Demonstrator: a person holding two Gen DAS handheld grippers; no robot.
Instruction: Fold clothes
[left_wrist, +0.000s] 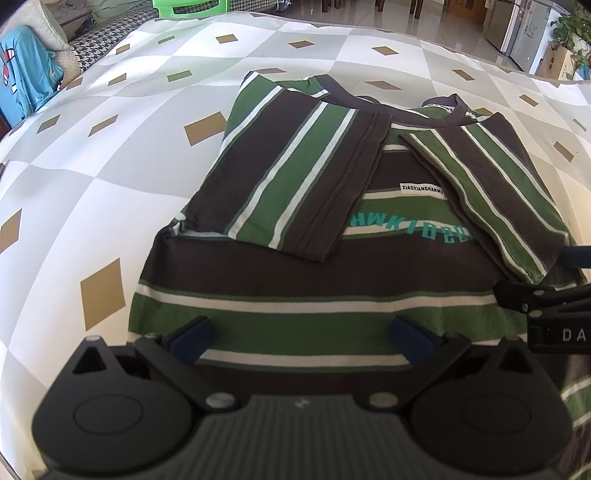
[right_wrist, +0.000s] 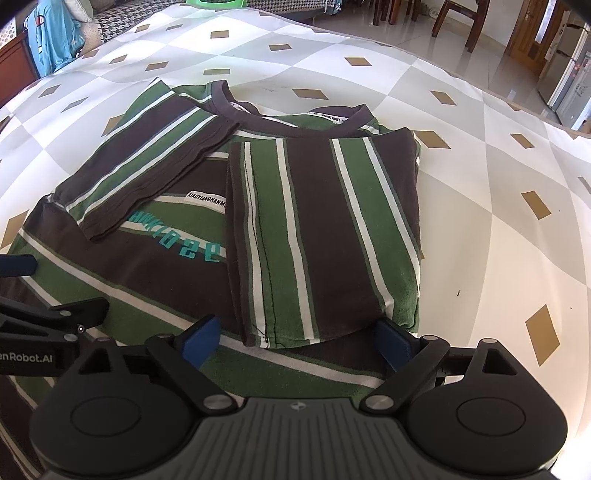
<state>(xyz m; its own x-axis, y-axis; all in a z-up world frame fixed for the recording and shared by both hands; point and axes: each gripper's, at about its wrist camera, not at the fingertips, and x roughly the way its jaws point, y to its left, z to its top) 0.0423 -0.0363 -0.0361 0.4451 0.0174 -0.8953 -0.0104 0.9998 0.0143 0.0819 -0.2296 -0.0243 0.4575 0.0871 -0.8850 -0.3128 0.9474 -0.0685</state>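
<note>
Both grippers low over the near hem, side by side, jaws spread wide, empty: left gripper (left_wrist: 301, 334), right gripper (right_wrist: 297, 338). Striped T-shirt (left_wrist: 314, 273) lies on checked bedspread (left_wrist: 92, 155), sleeves folded in. White label (left_wrist: 423, 187) reads "XIAOXIANGHANMU"; teal chest print partly hidden.

Shirt (left_wrist: 295, 266) on bedspread (left_wrist: 110, 155), both sleeves atop it.

A striped T-shirt (left_wrist: 295, 266) fills the frame's centre, both sleeves folded inward. The left hand-held gripper (left_wrist: 301, 332) sits spread wide at the bottom.
</note>
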